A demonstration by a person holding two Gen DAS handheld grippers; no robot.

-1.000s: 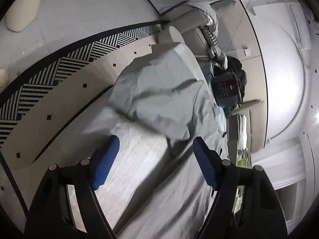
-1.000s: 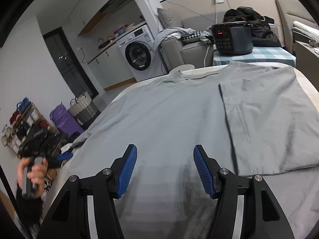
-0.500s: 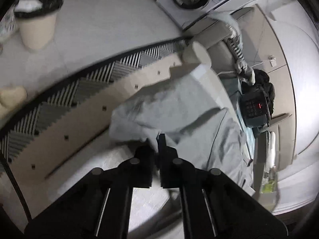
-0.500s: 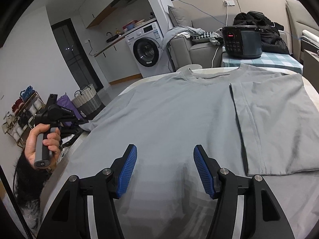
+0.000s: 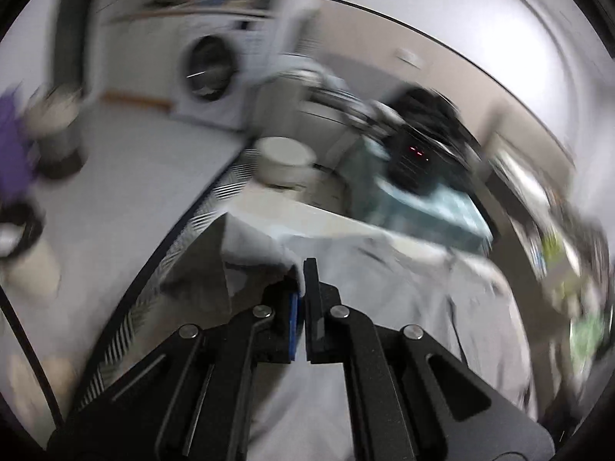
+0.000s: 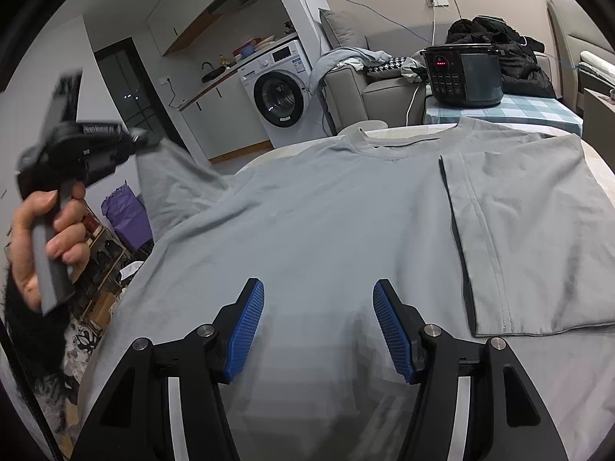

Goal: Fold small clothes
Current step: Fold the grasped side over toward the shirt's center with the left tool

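1. Grey T-shirt (image 6: 326, 223): spread flat on the counter (image 6: 599, 176), collar toward the far edge, hem toward the near edge; long axis runs near to far.
2. Its right side lies folded inward over the body, sleeve seam visible.
3. Left claw (image 5: 303, 299): clamped on the left sleeve (image 6: 173, 184), lifted off the counter's left edge.
4. Right claw (image 6: 319, 330): jaws apart, empty, over the hem.
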